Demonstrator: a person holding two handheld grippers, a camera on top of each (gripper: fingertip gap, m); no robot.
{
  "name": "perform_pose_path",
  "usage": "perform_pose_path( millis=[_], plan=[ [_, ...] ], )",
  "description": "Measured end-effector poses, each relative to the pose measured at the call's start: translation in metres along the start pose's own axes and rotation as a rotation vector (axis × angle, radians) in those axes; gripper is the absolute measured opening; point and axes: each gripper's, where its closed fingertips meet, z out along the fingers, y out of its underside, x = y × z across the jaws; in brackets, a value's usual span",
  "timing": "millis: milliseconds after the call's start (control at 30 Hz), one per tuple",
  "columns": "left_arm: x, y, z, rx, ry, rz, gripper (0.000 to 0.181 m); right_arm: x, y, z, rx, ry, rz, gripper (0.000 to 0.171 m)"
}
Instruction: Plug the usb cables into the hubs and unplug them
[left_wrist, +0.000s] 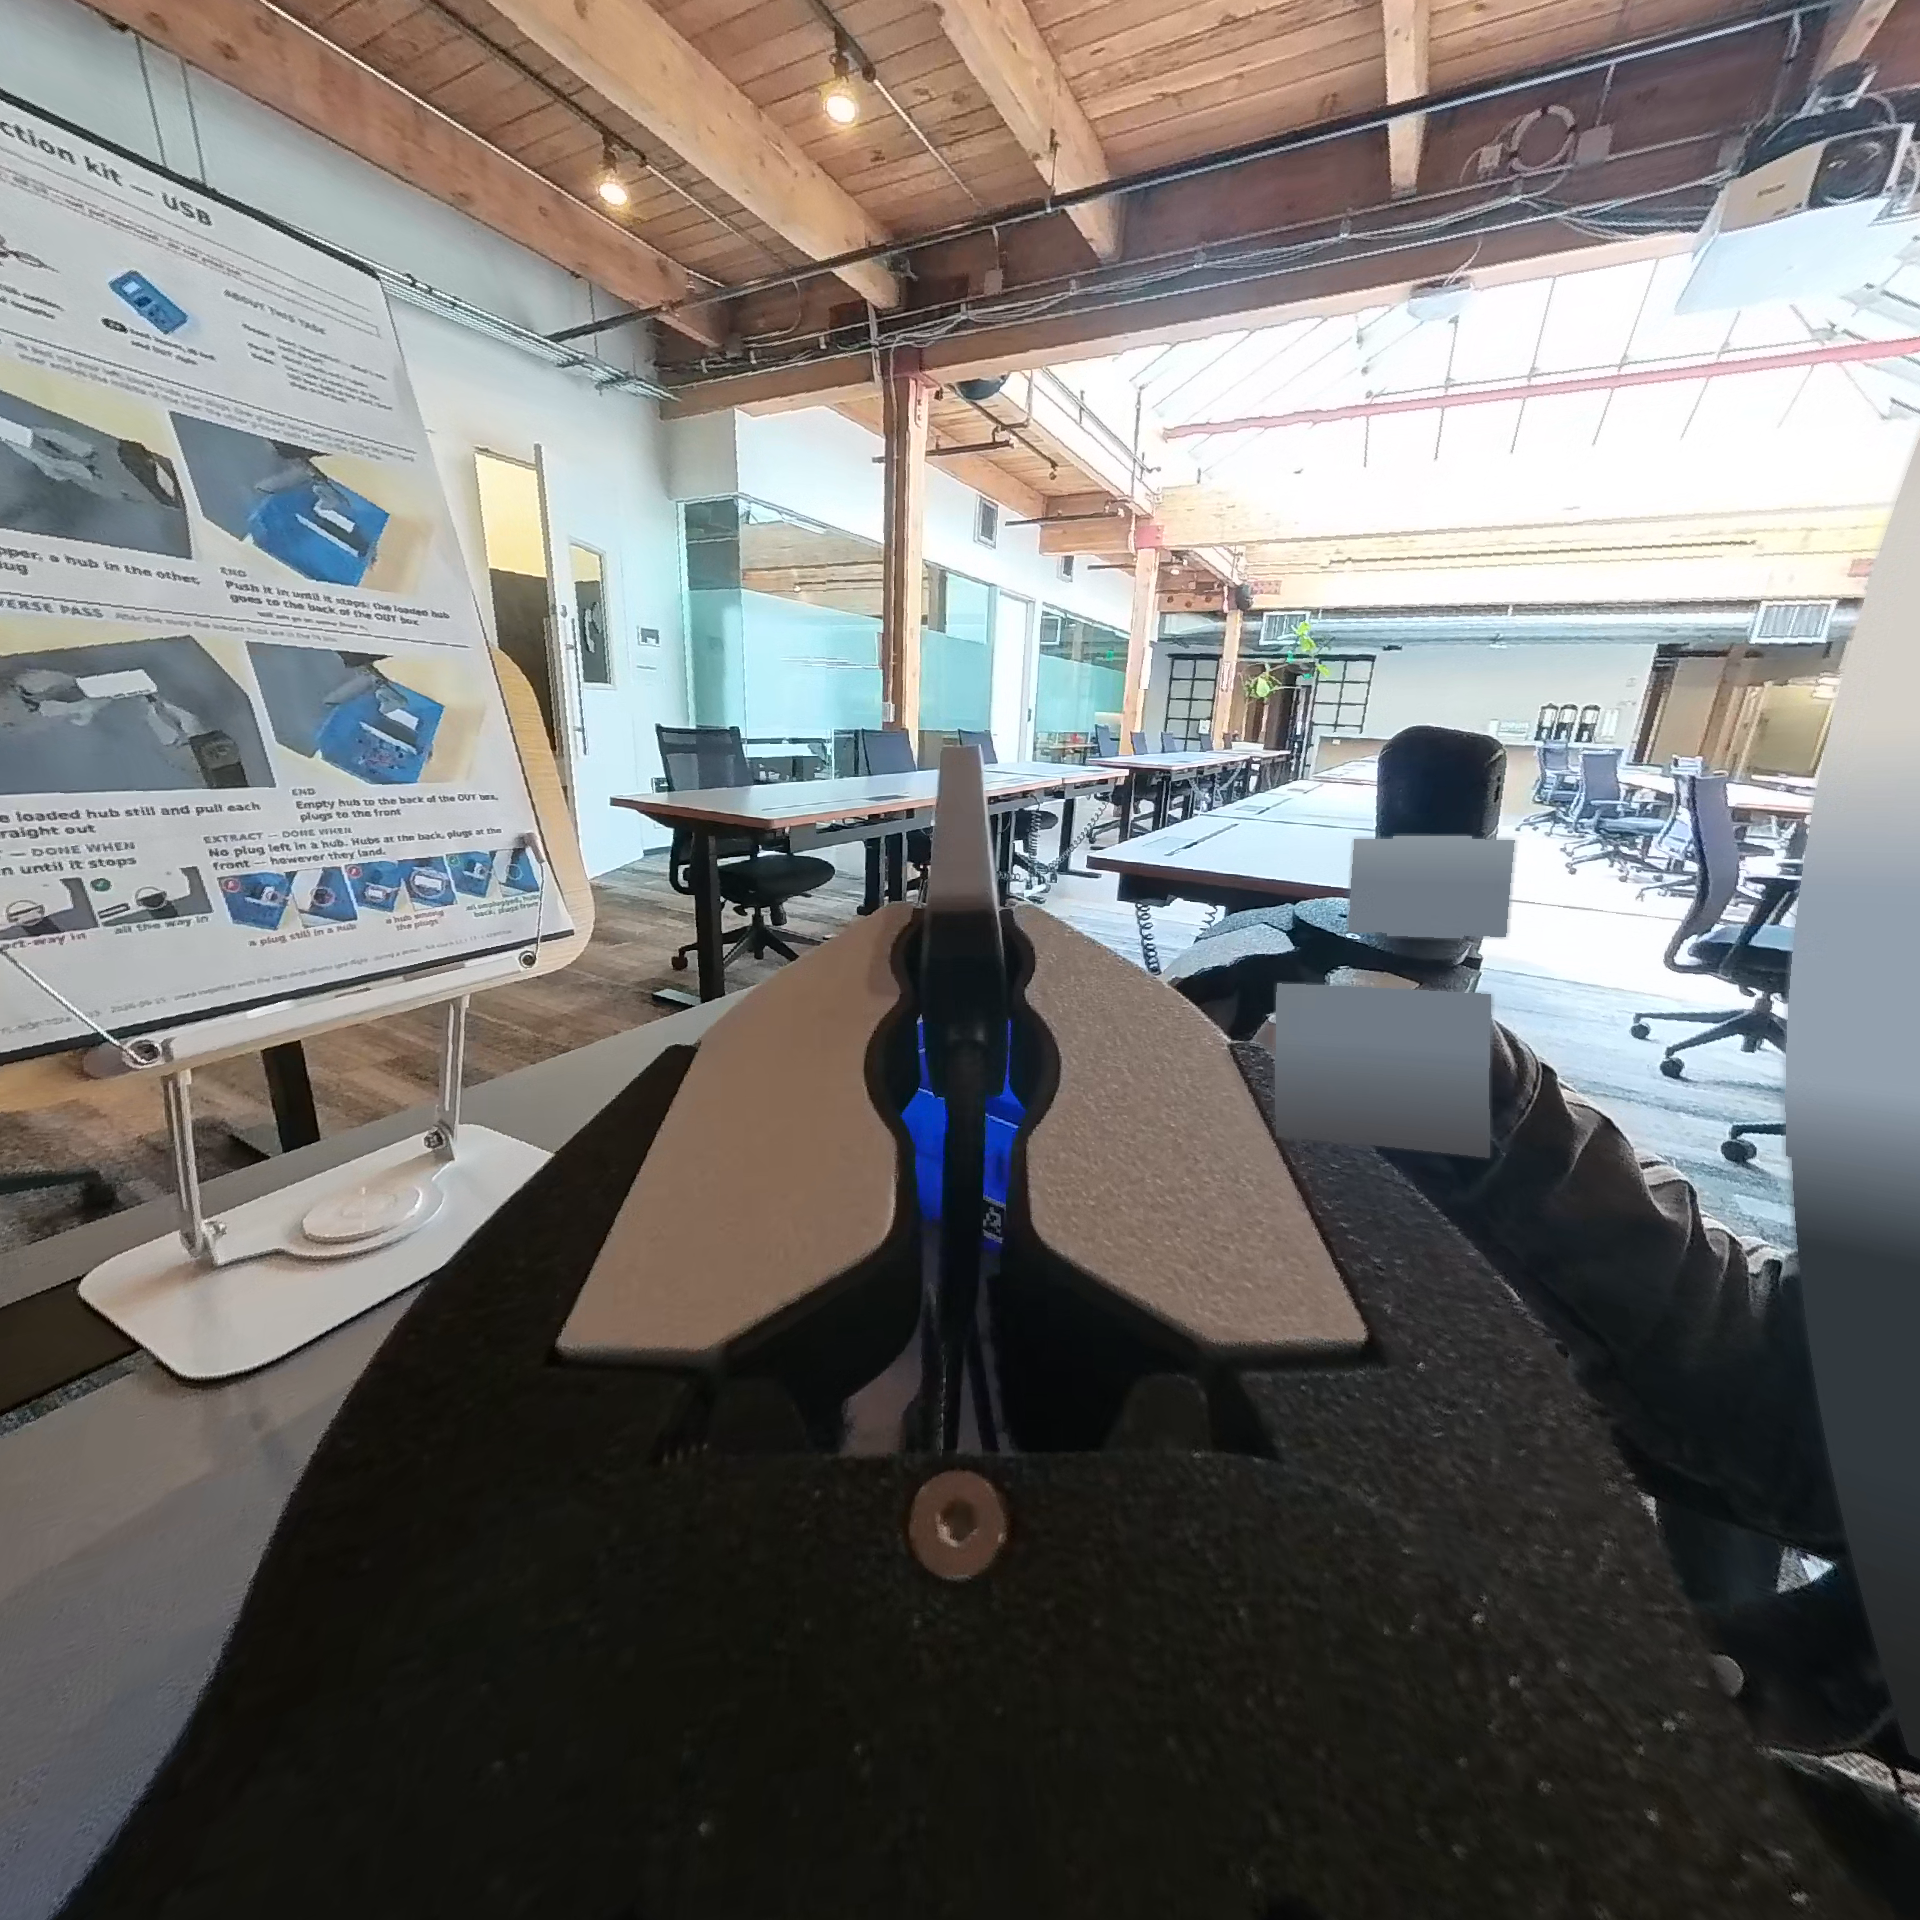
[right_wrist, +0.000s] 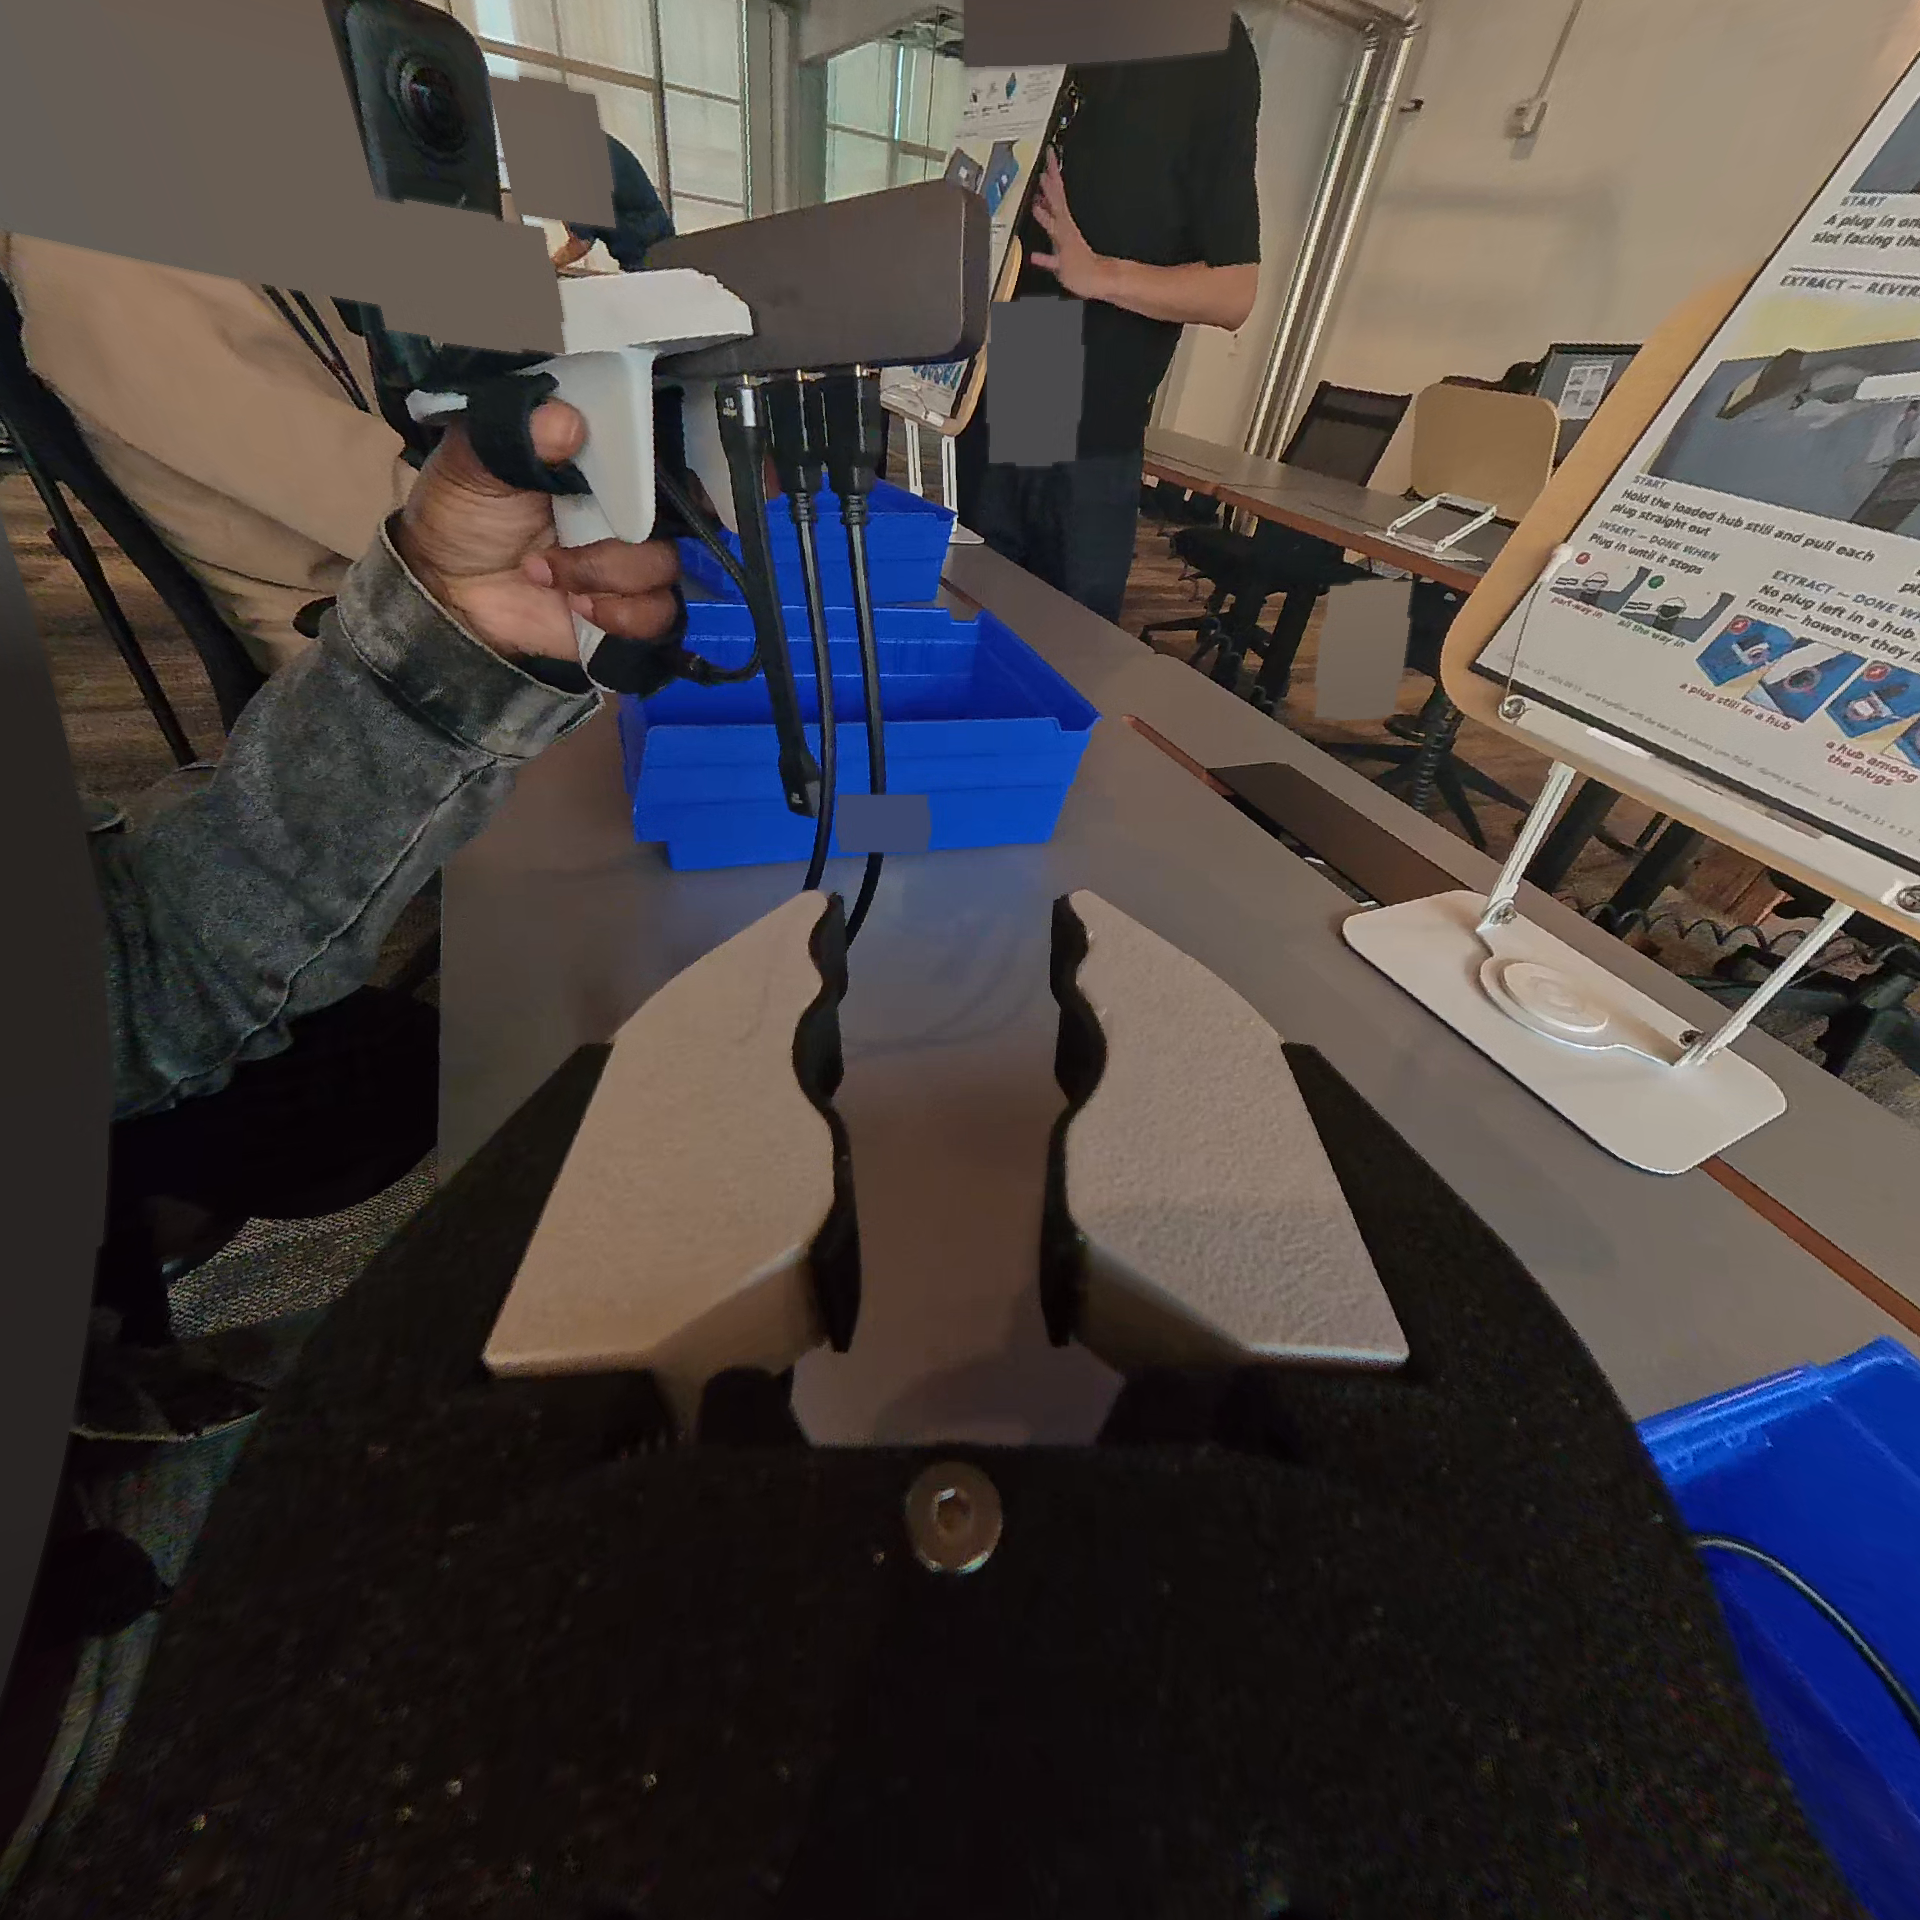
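Observation:
My left gripper (left_wrist: 961, 914) is shut on a grey USB hub (left_wrist: 961, 831), seen edge-on and sticking out past the fingertips. In the right wrist view the same hub (right_wrist: 831, 275) is held level in the air at the upper left by the hand-held left gripper (right_wrist: 613, 457). Three black USB cables (right_wrist: 821, 582) are plugged into its underside and hang down over the blue bins. My right gripper (right_wrist: 940, 914) is open and empty, low over the grey table (right_wrist: 582, 914), below and in front of the hanging cables.
Two blue bins (right_wrist: 862, 717) stand on the table behind the cables; another blue bin (right_wrist: 1808, 1558) is at the lower right. An instruction board on a white stand (left_wrist: 208, 582) (right_wrist: 1714, 520) stands beside. A person (right_wrist: 1143, 208) stands behind the table. The left gripper's tips are roughly 15 cm from the right gripper's.

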Motion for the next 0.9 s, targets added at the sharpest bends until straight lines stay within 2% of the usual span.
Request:
perform_pose_path(
  millis=[633, 900],
  plan=[
    [-0.006, 0.007, 0.002, -0.03, -0.033, 0.019, 0.011, 0.014, 0.001, -0.011, -0.022, 0.063, -0.006, 0.039],
    [-0.009, 0.007, 0.001, -0.035, -0.049, 0.029, 0.011, 0.039, 0.002, -0.03, -0.036, 0.165, 0.03, 0.053]
  ],
)
